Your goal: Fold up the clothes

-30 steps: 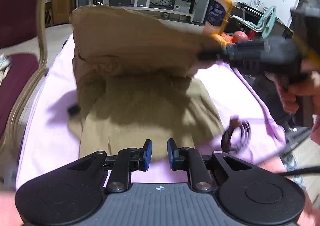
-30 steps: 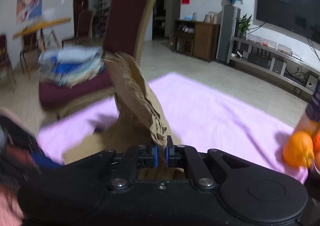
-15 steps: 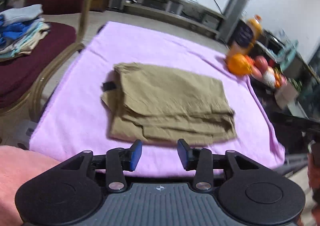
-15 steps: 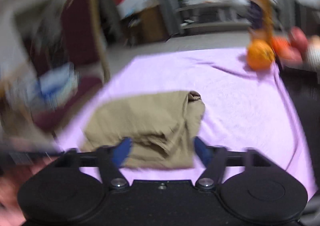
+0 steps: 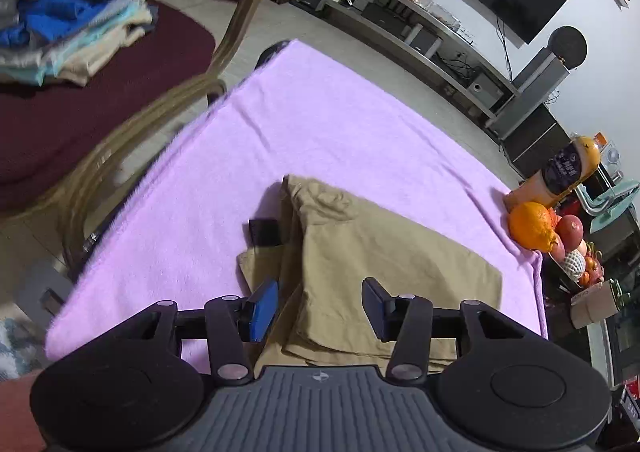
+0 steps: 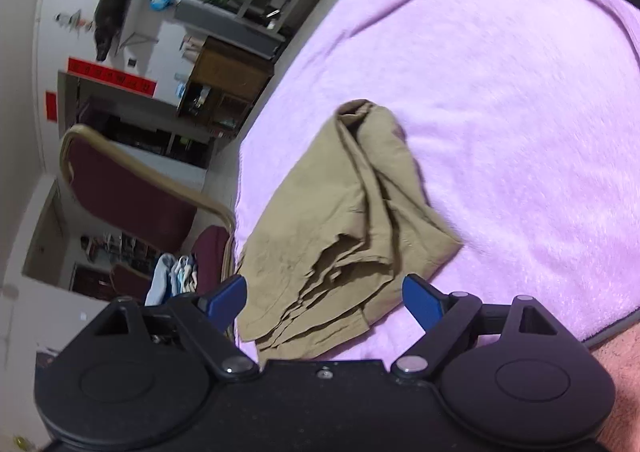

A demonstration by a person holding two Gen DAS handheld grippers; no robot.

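A tan garment [image 5: 380, 264] lies folded in layers on the pink cloth [image 5: 320, 131] that covers the table. A black tab [image 5: 264, 232] sticks out at its left side. My left gripper [image 5: 320, 310] hovers open over the garment's near edge, nothing between its blue pads. In the right wrist view the same tan garment [image 6: 344, 219] shows stacked folds, and my right gripper [image 6: 324, 298] stands open just above its near end. The pink cloth [image 6: 520, 111] spreads wide to the right of it.
A maroon chair [image 5: 80, 111] at the left holds a stack of folded clothes [image 5: 68, 15]. At the table's right edge stand an orange [image 5: 532, 226], other fruit [image 5: 570, 230] and a juice bottle [image 5: 568, 171]. A TV shelf [image 5: 420, 39] lines the far wall.
One second ago my right gripper held the garment's edge up. It has since let go, the garment lies folded flat, and both grippers have opened and drawn back.
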